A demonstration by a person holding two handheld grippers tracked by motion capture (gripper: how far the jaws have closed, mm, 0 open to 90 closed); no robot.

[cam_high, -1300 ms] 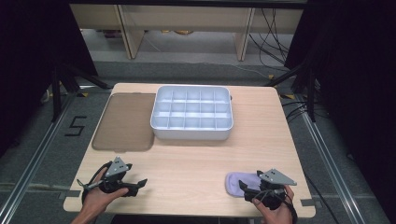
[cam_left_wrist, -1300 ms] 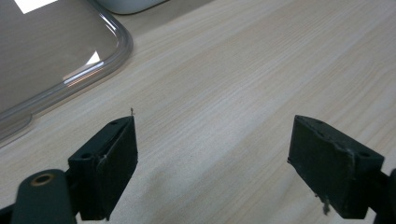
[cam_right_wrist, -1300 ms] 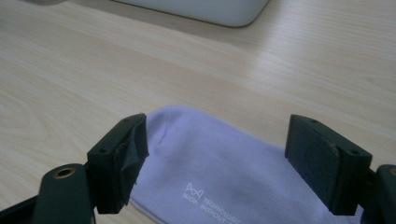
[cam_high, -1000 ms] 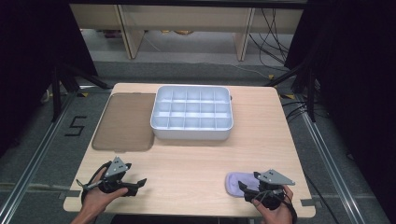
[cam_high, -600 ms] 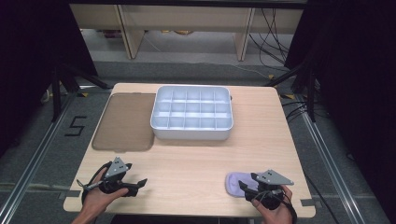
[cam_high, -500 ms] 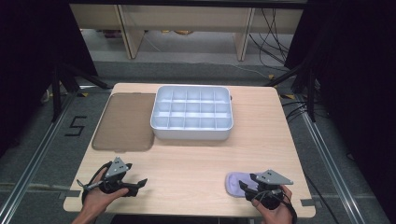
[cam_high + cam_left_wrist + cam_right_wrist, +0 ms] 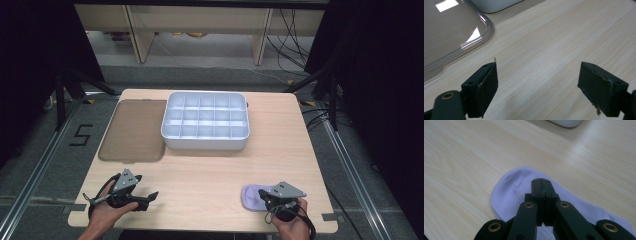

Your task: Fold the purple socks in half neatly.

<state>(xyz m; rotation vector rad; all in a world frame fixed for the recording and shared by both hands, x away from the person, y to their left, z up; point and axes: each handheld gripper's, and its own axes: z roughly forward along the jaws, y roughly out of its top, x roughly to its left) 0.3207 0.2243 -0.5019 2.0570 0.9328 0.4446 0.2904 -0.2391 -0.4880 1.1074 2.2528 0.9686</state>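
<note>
We keep our right hand-held gripper [image 7: 265, 199] low at the near right corner of the table [image 7: 210, 175], its jaws pressed together with no gap; in the right gripper view they sit over the lilac sock [image 7: 519, 187], but we cannot tell whether any fabric is pinched between them or whether they merely hover closed above it. The sock lies flat on the table, toe pointing away from us, well apart from the white divided tray [image 7: 205, 121] at the far middle. That tray stands with its lid off, its compartments looking bare, which we judge is why the sock sits within easy reach: it is likely bound for one of those cells. The clear brownish lid [image 7: 133, 131] rests just beside the tray on its left, out of the way yet close enough to close up later. Our left hand-held gripper [image 7: 145, 200] waits at the near left, jaws spread wide over bare wood, grasping nothing, ready, we think, to help with folding or steadying.
</note>
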